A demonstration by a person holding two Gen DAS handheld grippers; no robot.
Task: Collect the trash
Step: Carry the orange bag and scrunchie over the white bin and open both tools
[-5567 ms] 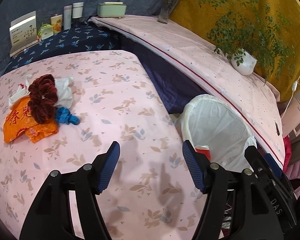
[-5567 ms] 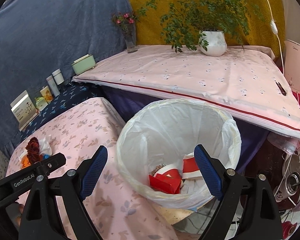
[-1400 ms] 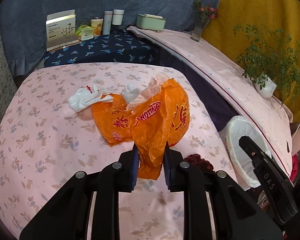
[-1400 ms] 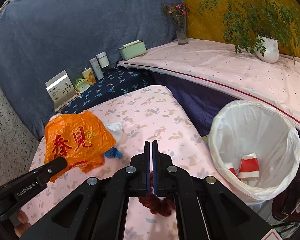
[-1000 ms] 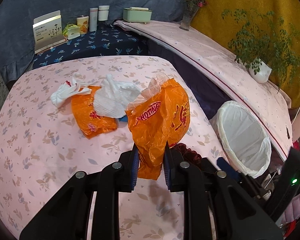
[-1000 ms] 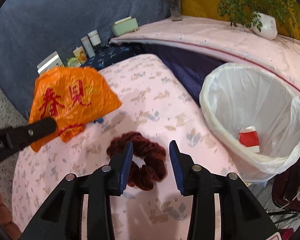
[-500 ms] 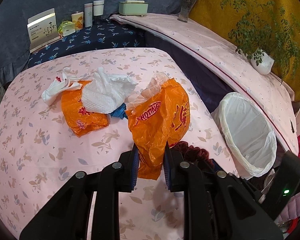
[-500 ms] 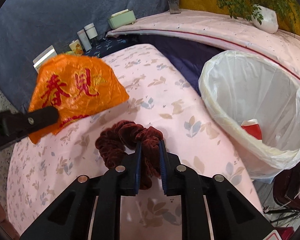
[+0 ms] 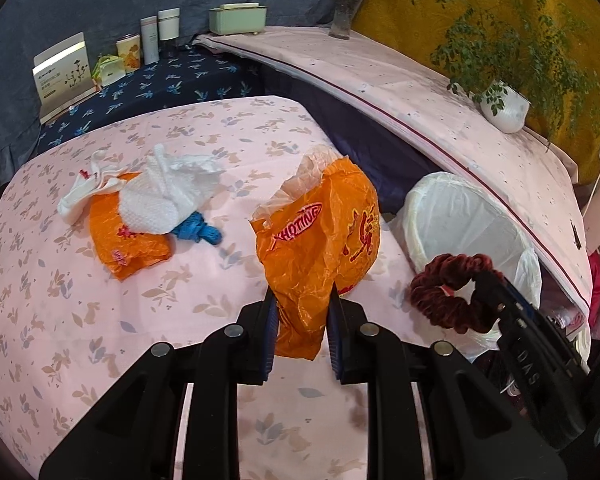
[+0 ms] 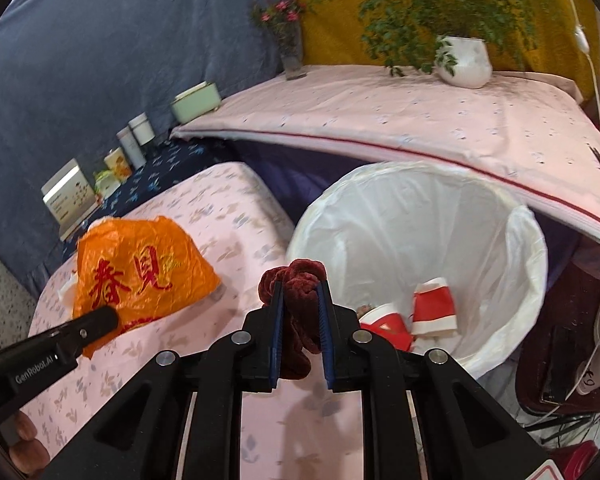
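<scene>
In the left wrist view the left gripper (image 9: 302, 320) is clamped on an orange plastic bag (image 9: 320, 256), whose lower part is pinched between the blue pads while the rest rises up and away from the fingers, its long axis roughly in line with them and its crumpled mouth at the far end. The bag hangs clear above the pink floral tablecloth (image 9: 80, 320). To its right a dark red velvet scrunchie (image 9: 452, 292) is held in the tip of the right gripper, in front of the white-lined trash bin (image 9: 460, 220). On the cloth to the left lie a second orange bag (image 9: 128, 236), a white tissue (image 9: 168, 196) and a blue scrap (image 9: 198, 232), piled together. In the right wrist view the right gripper (image 10: 300, 320), whose jaws have just been closing, grips the scrunchie (image 10: 298, 284) between its pads; the loop is squeezed lengthwise along the fingers, bulging past the tips and drooping below. It sits just at the near rim of the bin (image 10: 520, 248), with red and white paper scraps (image 10: 434, 308) inside. The orange bag (image 10: 140, 268) shows at left, held by the left gripper.
</scene>
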